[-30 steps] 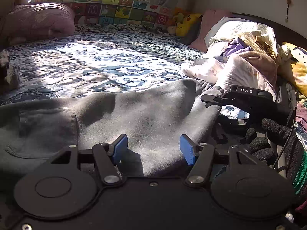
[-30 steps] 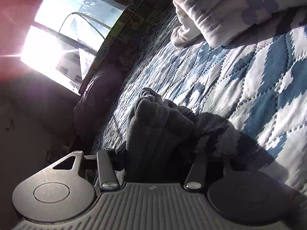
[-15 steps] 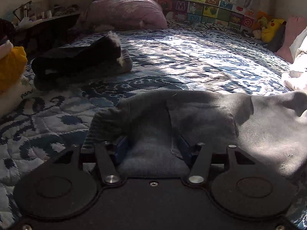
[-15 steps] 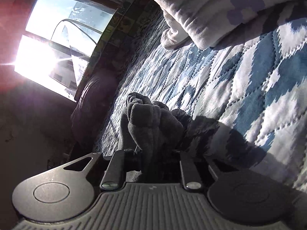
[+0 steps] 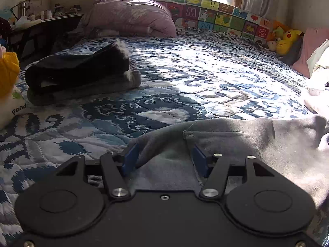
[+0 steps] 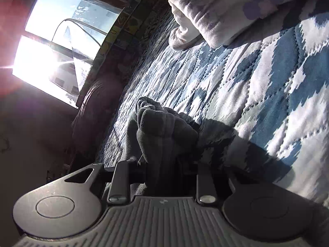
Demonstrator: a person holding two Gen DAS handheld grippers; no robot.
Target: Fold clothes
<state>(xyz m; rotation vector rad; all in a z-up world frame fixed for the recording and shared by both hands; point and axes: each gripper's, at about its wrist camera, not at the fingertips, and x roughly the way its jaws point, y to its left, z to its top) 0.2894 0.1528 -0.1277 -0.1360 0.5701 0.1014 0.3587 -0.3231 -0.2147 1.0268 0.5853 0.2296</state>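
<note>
Garment (image 5: 257, 144) runs rightward from your left gripper (image 5: 164, 158), whose blue pads gape around its near edge (pinching nothing); your right gripper (image 6: 162, 164) has clamped the far bunched end on the quilt (image 5: 185, 78).

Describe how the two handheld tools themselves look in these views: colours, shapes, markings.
The left tool has a matte black body with two round discs, black linkage arms on silver rivets, and blue pads on its fingers. The right tool has a grey ribbed top plate bearing a small pale mark, dark grey round discs, and black arms with silver rivets. Its pads are hidden by cloth. No cables or sleeves show.
</note>
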